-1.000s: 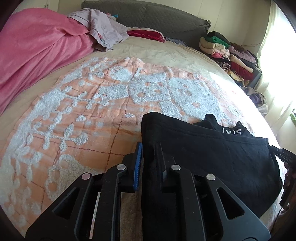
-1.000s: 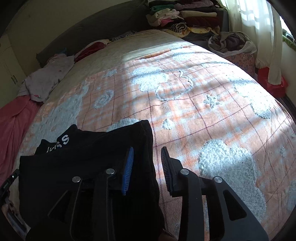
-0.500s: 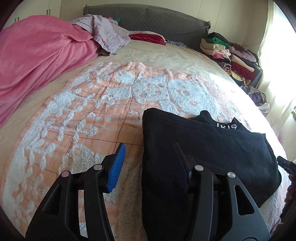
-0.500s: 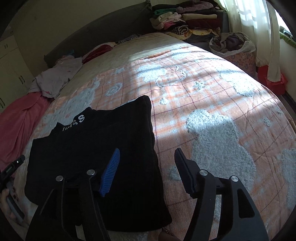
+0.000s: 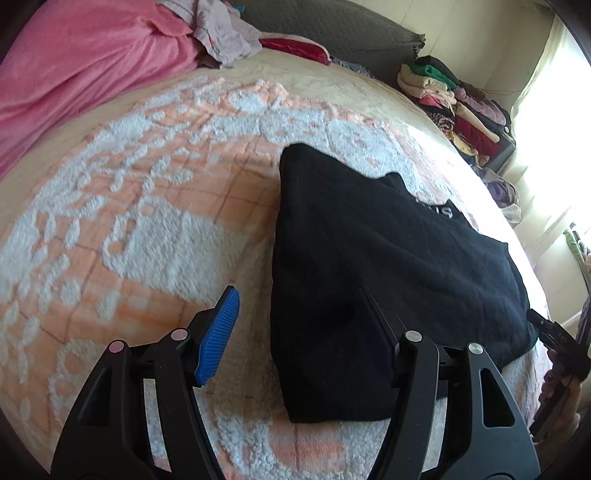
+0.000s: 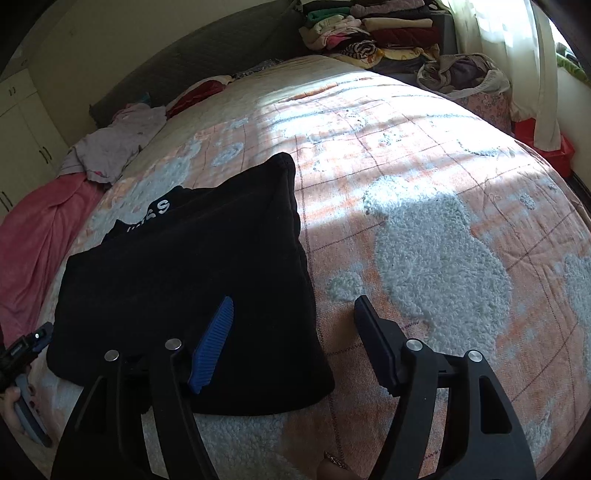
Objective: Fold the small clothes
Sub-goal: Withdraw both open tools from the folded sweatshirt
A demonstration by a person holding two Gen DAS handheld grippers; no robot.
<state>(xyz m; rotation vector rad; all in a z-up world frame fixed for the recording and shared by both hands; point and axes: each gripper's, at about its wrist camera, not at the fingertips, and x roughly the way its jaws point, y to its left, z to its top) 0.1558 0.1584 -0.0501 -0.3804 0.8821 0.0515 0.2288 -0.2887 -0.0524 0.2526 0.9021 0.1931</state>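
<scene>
A black garment (image 5: 369,240) with white lettering (image 5: 439,208) lies folded flat on the orange and white bedspread (image 5: 147,221). My left gripper (image 5: 297,291) hovers over the garment's left edge. Its jaws are opening, and the pads do not press on the cloth beneath. In the right wrist view the same garment (image 6: 184,266) lies at the left. My right gripper (image 6: 294,300) straddles its right edge without touching it, and its jaws are closing. Each gripper also shows at the edge of the other's view, held by a hand (image 6: 14,402).
A pink blanket (image 5: 74,74) and a lilac garment (image 5: 221,33) lie at the far left of the bed. Stacked folded clothes (image 5: 450,99) sit at the far right by the headboard (image 5: 332,22). A basket of clothes (image 6: 461,77) and a red box (image 6: 550,147) stand beside the bed.
Both grippers let go of the black garment's edges, spread their jaws and drew back toward the near side. The garment now lies flat and folded.
</scene>
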